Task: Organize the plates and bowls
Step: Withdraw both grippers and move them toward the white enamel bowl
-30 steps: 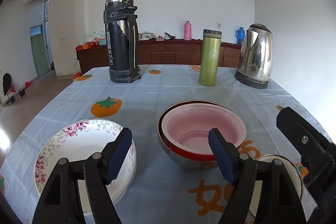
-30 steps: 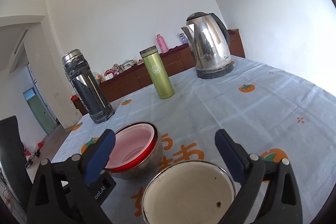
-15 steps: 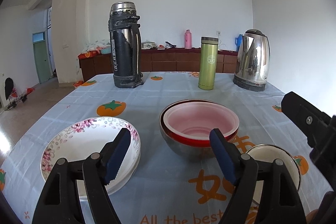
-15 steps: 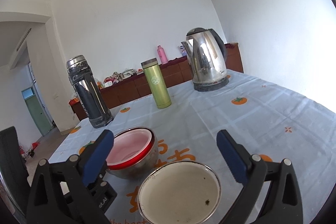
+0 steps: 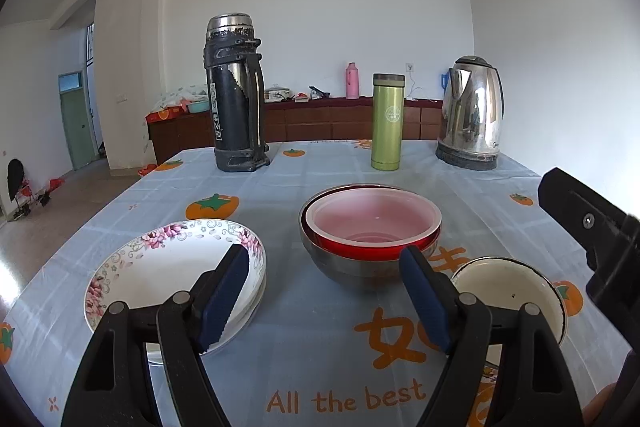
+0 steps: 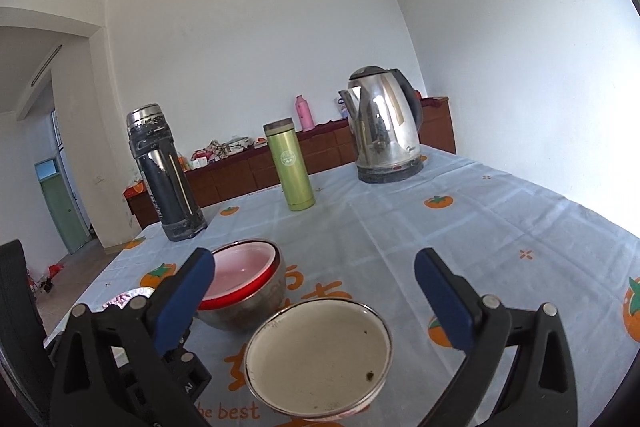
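**Two grippers wide open over the bowls**

You held both grippers with jaws spread wide, gripping nothing. Your right gripper (image 6: pixel 316 291) hovered over the enamel bowl (image 6: pixel 318 355). Your left gripper (image 5: pixel 324 291) faced the red bowl (image 5: pixel 370 227), nested in a steel bowl (image 5: pixel 352 269). Left of that steel bowl sat the floral plates (image 5: pixel 168 267); beyond it stood the green flask (image 5: pixel 387 123).

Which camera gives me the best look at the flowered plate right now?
The left wrist view: the flowered plate lies nearly whole at lower left, with only its near edge behind the left gripper finger. In the right wrist view just a sliver of its rim peeks out behind the right gripper finger, left of the steel bowl.
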Demonstrator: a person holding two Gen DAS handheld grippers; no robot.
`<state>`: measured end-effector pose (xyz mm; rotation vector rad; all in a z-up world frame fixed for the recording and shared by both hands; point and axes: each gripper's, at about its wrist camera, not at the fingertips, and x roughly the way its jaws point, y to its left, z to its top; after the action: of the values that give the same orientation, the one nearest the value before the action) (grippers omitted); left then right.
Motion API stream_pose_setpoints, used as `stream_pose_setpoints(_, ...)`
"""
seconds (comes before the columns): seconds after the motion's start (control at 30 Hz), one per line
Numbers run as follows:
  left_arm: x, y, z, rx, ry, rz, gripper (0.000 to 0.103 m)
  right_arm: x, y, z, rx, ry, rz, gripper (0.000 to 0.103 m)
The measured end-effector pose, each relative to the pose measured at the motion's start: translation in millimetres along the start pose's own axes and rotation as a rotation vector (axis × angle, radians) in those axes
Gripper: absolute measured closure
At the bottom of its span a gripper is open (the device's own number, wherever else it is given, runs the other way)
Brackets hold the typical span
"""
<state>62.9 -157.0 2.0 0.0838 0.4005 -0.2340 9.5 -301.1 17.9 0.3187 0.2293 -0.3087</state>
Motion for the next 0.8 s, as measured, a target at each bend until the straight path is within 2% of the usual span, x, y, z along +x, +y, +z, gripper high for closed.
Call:
stream_pose_setpoints(0.37,-10.9,-0.4,-4.4,0.004,-0.008,-0.010,0.023,-12.8,-4.7,-0.8,-0.023,-0.005,-0.004,0.001)
stream_pose_setpoints(0.8,-16.9,-2.0,-6.3,0.014,-0.009,-0.025,0.022,-28.8,-8.2,-5.7,-0.114,-0.018,-0.034,0.001)
